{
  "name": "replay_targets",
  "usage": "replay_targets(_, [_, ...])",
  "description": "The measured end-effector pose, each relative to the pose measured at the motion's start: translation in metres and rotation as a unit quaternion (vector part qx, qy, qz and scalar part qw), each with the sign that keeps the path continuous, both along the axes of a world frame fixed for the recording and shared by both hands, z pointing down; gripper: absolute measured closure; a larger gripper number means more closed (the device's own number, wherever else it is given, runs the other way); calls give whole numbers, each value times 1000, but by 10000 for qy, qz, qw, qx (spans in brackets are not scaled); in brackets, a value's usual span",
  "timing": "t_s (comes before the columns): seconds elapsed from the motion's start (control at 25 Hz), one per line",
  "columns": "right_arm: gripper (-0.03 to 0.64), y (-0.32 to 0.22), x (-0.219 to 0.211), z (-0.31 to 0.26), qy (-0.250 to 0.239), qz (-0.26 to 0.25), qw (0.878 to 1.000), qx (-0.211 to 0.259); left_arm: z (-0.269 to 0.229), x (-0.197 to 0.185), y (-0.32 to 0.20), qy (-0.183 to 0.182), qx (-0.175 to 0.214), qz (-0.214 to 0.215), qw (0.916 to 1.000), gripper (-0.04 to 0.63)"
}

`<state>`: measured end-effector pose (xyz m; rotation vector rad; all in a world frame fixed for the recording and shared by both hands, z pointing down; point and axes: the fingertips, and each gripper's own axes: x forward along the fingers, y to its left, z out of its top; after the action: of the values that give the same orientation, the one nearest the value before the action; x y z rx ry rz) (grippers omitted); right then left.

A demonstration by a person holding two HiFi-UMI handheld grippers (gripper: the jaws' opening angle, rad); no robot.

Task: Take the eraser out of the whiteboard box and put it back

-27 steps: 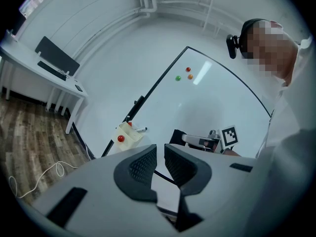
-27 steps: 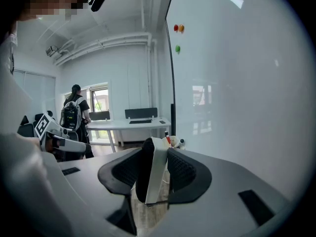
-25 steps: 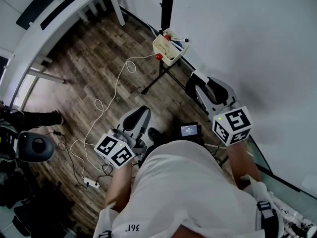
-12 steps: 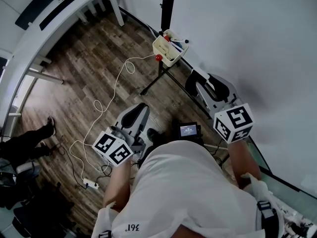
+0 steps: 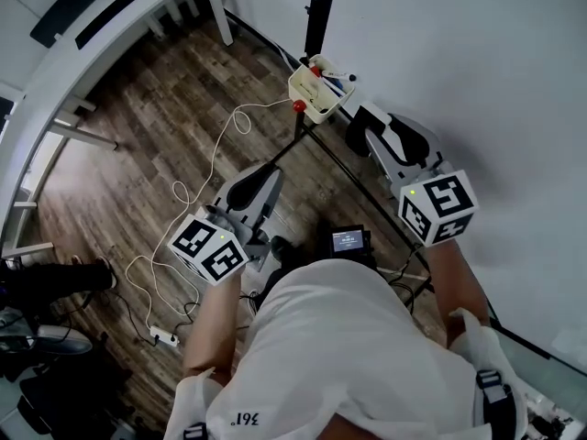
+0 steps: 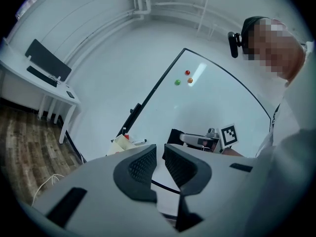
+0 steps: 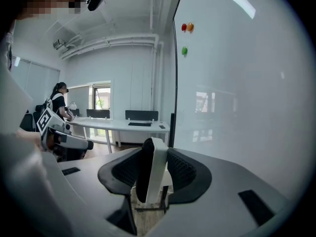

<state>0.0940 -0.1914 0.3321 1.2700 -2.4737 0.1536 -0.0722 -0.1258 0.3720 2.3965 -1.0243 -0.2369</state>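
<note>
The cream whiteboard box point(image 5: 316, 88) hangs at the foot of the whiteboard point(image 5: 459, 62), with markers in it. My right gripper point(image 5: 367, 122) is shut on the eraser point(image 5: 370, 117), just to the right of the box and short of it. In the right gripper view the eraser point(image 7: 148, 169) stands on edge between the pads, white body to the right and black felt to the left. My left gripper point(image 5: 260, 177) hangs over the wooden floor below and left of the box. Its jaws point(image 6: 159, 154) stand almost together with nothing between them.
A red knob point(image 5: 295, 105) sits under the box on a black tripod stand point(image 5: 293, 145). A white cable point(image 5: 197, 191) runs over the floor to a power strip point(image 5: 165, 340). A white desk point(image 5: 92, 35) stands at the top left. Another person's legs point(image 5: 55, 278) show at the left edge.
Both grippers have moved up the picture toward the box, the right one with the eraser still in it. The other person at the left edge has shifted.
</note>
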Motion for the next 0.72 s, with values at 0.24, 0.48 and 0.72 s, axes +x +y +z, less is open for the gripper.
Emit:
replay_targets(0.24, [443, -20, -8, -9, 212, -142, 9996, 153, -6, 3, -19, -30, 144, -43, 9999, 545])
replay_targets(0.48, [443, -44, -18, -12, 335, -232, 9989, 234, -4, 9, -36, -147, 210, 56, 9997, 545])
replay_targets(0.72, [443, -66, -33, -10, 454, -288, 9982, 251, -1, 9, -48, -174, 178, 66, 9997, 545])
